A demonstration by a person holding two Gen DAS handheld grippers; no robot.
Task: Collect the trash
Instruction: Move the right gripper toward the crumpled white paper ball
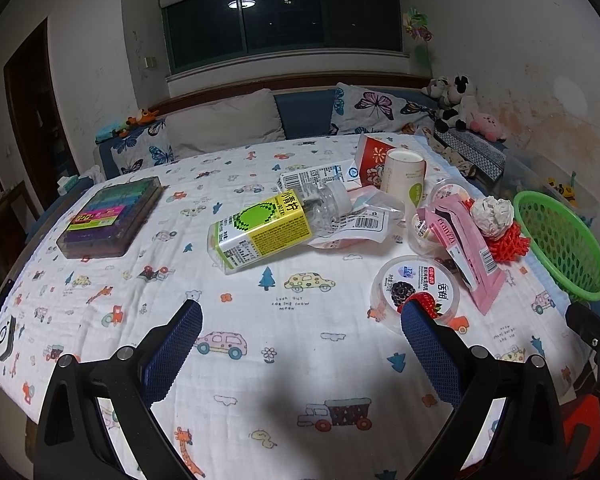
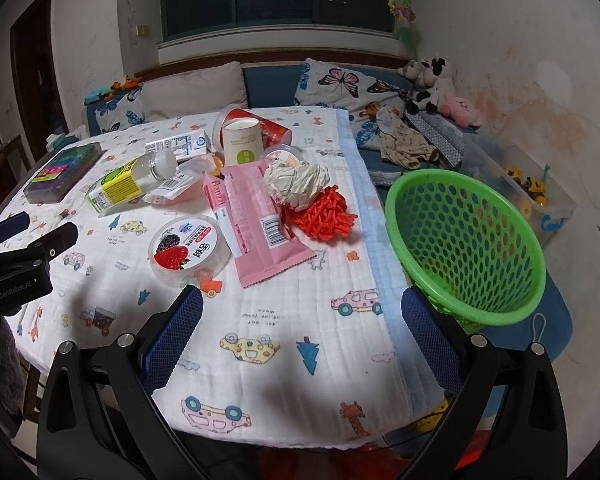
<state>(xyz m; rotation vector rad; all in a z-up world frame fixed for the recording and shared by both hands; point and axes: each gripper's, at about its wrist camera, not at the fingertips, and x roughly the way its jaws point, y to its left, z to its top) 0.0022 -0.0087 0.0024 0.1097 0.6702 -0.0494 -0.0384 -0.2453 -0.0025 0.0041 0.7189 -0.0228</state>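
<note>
On the printed tablecloth (image 2: pixel 320 308), trash lay in one loose cluster. Items recorded:

- Yogurt cup (image 2: pixel 188 250), berry-printed lid up, nearest both grippers.
- Pink wrapper (image 2: pixel 252 220), flat, just beside the cup, its far end under a crumpled paper ball (image 2: pixel 296 182).
- Orange foam net (image 2: pixel 324 214), touching the paper ball on its near side.
- Clear plastic bottle (image 1: pixel 264 228) with yellow-green label, on its side, cap toward the far edge; a clear plastic bag (image 1: pixel 360 220) lay by its neck.
- Beige paper cup (image 1: pixel 404 176), upright; red paper cup (image 2: pixel 260 128) tipped over behind it.
- White carton (image 2: pixel 180 146), lying flat behind the bottle.

Green perforated basket (image 2: pixel 464 244) stood off the table's right edge, tilted, nothing visible inside.

Left gripper (image 1: pixel 300 364): jaws spread wide, holding nothing, above bare cloth short of the yogurt cup. Right gripper (image 2: pixel 300 352): jaws likewise apart, unloaded, above the table's near corner between cup and basket.

Also present: a flat case of coloured items (image 1: pixel 112 216) at the table's left; butterfly cushions (image 2: pixel 340 84) and plush toys (image 2: pixel 432 80) on the bench behind.
</note>
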